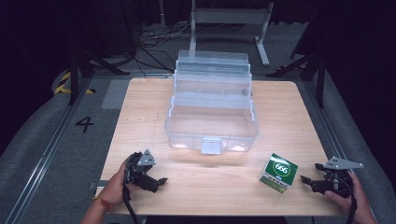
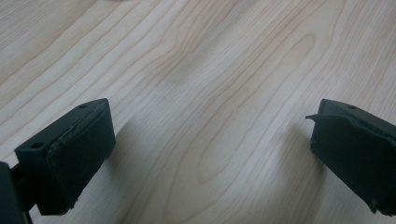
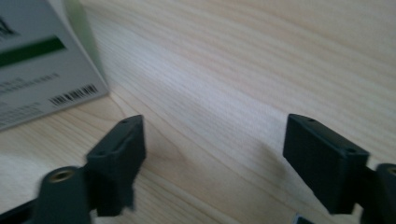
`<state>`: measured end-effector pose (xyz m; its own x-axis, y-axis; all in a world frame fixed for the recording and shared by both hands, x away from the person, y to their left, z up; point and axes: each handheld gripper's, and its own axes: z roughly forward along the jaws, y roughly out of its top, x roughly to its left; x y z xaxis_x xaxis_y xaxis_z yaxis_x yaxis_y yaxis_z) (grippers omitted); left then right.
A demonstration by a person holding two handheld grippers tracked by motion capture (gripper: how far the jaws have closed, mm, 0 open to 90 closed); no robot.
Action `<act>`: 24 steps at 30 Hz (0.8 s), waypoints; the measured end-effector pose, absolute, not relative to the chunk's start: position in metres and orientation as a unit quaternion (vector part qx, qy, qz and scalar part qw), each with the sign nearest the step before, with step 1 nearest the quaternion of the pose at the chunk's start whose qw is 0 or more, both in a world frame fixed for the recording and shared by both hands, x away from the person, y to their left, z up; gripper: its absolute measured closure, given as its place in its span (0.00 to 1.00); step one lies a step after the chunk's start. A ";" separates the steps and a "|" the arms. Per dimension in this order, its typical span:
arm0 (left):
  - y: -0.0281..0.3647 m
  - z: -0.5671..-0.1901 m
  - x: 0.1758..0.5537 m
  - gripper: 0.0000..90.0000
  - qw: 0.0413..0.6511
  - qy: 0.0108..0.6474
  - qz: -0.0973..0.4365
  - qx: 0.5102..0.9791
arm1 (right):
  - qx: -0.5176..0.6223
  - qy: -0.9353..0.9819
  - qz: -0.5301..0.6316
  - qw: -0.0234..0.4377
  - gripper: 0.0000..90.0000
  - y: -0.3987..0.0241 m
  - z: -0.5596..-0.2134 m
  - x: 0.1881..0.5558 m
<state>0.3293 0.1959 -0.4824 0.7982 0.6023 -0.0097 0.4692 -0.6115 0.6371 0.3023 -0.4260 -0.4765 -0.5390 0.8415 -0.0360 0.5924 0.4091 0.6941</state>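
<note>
Green-and-white box (image 1: 279,173) on the wooden table (image 1: 140,102), near its front right, both grippers empty.
Right gripper (image 1: 309,182) sits just beside the box, jaws spread wide, nothing between them; left gripper (image 1: 160,182) also spread, resting at front left, well apart from it. Clear plastic bin (image 1: 212,105) stands open mid-table. Looks like pre-grasp: next the right jaws need to straddle the box, then close.

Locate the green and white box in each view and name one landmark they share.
High view: the green and white box stands at lower right, just left of the right gripper.
Left gripper view: not in it.
Right gripper view: upper left corner, barcode side facing.
Shared landmark: the wooden table.
</note>
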 end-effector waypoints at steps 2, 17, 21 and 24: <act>0.185 -0.483 0.324 0.01 0.327 0.305 0.106 0.888 | 0.419 0.811 0.365 0.182 0.31 -0.427 -0.465 0.302; 0.185 -0.483 0.316 0.11 0.345 0.287 0.107 0.887 | 0.371 0.829 0.369 0.197 0.43 -0.384 -0.441 0.310; 0.185 -0.483 0.316 0.11 0.345 0.287 0.107 0.887 | 0.348 0.838 0.372 0.197 0.43 -0.368 -0.437 0.308; 0.185 -0.484 0.316 0.10 0.345 0.290 0.107 0.886 | 0.338 0.843 0.370 0.195 0.42 -0.362 -0.436 0.309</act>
